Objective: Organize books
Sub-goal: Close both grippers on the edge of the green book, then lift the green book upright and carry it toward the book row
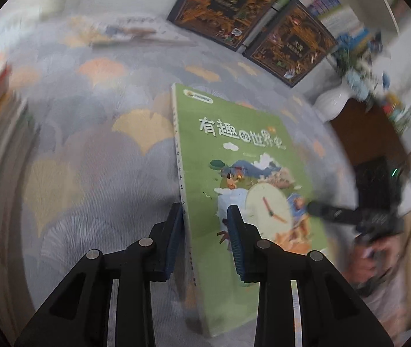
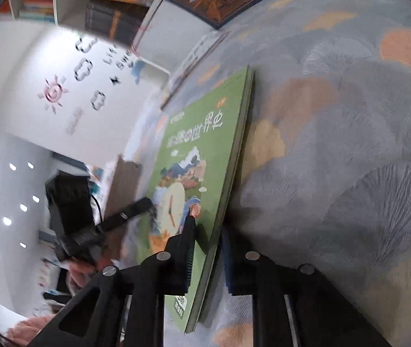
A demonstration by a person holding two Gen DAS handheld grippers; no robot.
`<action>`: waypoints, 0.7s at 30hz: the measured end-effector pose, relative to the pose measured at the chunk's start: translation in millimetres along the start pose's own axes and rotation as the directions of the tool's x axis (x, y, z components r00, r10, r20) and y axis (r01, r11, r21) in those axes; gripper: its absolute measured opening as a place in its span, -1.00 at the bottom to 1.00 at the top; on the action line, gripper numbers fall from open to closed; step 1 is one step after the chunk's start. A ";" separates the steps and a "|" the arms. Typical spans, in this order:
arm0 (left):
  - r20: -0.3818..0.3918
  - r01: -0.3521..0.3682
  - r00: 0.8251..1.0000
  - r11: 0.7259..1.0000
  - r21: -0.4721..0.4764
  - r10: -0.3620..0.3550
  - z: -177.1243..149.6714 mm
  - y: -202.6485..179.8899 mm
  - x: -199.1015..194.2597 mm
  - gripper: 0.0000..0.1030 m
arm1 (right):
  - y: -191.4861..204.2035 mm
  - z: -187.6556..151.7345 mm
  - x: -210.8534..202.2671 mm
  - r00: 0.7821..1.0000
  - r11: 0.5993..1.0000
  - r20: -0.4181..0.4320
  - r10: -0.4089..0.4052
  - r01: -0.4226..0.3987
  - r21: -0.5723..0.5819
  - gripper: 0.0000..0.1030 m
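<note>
Both grippers clamp one green book (image 1: 234, 156) (image 2: 205, 150).
Left gripper (image 1: 205, 217) pinches spine edge, right gripper (image 2: 206, 228) the opposite edge, above patterned cloth (image 1: 89, 144).

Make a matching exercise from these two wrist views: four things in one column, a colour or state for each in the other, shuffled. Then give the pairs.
Things:
1. green book
2. left tongs
3. dark illustrated books
4. white vase

Colour or state:
A. standing beside a brown surface, at the right of the left wrist view
B. lying side by side at the far end of the patterned cloth
C. gripped from two sides, by the left tongs and the right tongs
D. shut on the spine edge of a book

Pairs: 1-C, 2-D, 3-B, 4-A
</note>
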State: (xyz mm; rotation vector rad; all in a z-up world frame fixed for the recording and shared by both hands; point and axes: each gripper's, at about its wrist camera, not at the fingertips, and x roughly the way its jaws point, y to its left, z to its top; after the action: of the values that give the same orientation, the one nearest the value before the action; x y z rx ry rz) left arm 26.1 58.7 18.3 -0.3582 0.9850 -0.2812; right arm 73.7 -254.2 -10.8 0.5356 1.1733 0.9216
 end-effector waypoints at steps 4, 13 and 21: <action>0.045 -0.013 0.999 0.999 0.041 0.011 -0.7 -1.8 1.1 -0.34 | 8.0 -7.9 -2.6 0.999 0.996 0.039 -0.025 0.028 -0.090 -0.75; 0.050 0.007 0.999 0.998 0.066 -0.010 -1.1 -6.7 0.0 -0.21 | 27.2 -10.4 3.3 0.988 0.985 0.093 -0.120 0.130 -0.110 -0.63; 0.021 0.123 0.992 0.991 -0.057 -0.122 -3.7 12.8 -11.1 -0.21 | 51.0 -16.0 1.3 0.980 0.958 0.063 -0.190 0.199 -0.205 -0.54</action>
State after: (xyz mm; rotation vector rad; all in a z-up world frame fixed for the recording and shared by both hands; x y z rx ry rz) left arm 18.1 74.0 19.5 -0.4741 0.9569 -0.3607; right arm 42.1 -227.1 22.7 0.2615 1.0545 0.8482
